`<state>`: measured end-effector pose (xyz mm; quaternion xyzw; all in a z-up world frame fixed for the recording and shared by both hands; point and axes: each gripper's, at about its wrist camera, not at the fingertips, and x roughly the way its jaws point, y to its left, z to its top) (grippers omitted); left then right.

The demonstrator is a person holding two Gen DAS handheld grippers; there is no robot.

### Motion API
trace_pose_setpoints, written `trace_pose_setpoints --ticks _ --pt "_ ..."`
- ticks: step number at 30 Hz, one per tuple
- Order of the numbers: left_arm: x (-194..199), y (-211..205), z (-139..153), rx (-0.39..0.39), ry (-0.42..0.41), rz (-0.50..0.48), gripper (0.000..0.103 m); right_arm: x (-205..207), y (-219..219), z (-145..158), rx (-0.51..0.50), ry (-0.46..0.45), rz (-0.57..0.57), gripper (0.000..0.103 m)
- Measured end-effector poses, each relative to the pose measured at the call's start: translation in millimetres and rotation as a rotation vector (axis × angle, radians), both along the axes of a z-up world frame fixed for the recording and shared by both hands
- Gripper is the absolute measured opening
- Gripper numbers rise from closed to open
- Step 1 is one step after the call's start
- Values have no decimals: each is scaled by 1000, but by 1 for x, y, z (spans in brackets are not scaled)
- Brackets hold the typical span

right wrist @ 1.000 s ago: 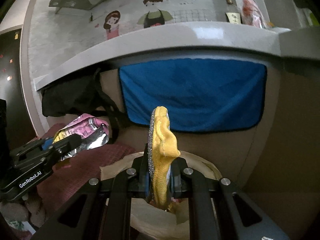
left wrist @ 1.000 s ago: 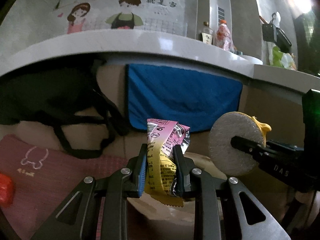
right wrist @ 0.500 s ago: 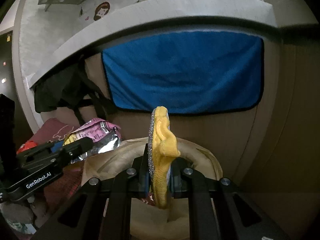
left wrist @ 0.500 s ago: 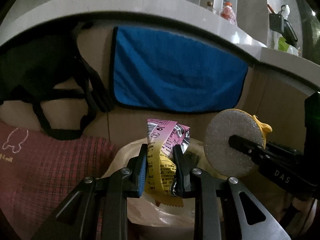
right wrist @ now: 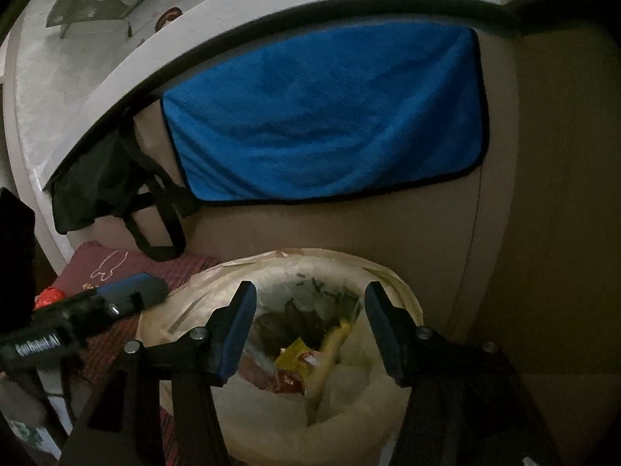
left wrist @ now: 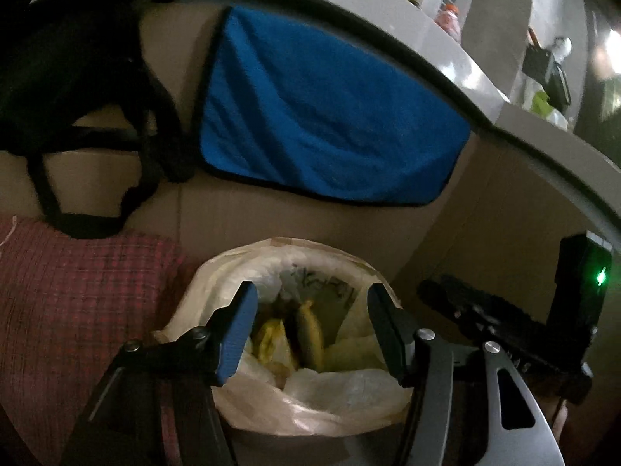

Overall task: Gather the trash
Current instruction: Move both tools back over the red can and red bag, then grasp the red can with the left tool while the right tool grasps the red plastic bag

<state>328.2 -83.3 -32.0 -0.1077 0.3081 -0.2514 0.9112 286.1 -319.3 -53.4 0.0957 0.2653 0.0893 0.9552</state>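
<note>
Drop step: both grippers over the bin.
Left gripper [left wrist: 310, 326] & right gripper [right wrist: 308, 330] spread wide, empty; trash [right wrist: 306, 361] lies in bin [right wrist: 403, 291] (lined w/ bag). Next: prob. lift clear, seek more.

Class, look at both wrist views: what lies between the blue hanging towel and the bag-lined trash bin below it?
Only bare beige cabinet panel separates the blue hanging towel from the bag-lined trash bin; both wrist views show this.
</note>
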Motion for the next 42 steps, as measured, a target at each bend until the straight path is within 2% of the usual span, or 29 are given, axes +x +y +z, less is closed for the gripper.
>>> trace_pose_setpoints --ticks 6,11,17,24,28,32,36,42 --pt "-32 47 29 44 -41 110 60 -19 12 12 -29 -12 7 56" --pt "-74 109 60 77 -93 208 60 -45 40 35 -30 -51 56 62" --pt "-141 198 100 139 -172 335 60 -76 105 61 -35 -81 184 65" --pt "-200 293 122 185 -220 501 60 -92 193 86 -19 -108 340 67" --pt "-225 347 116 183 -206 602 61 -94 244 93 -1 -108 426 67" --pt "-232 396 88 129 -132 667 61 -95 298 92 -19 -99 512 67" --pt "-234 428 59 66 -87 707 61 -87 344 81 -45 -68 569 67" --pt "-236 458 32 7 -70 714 61 -58 403 56 -57 25 650 67"
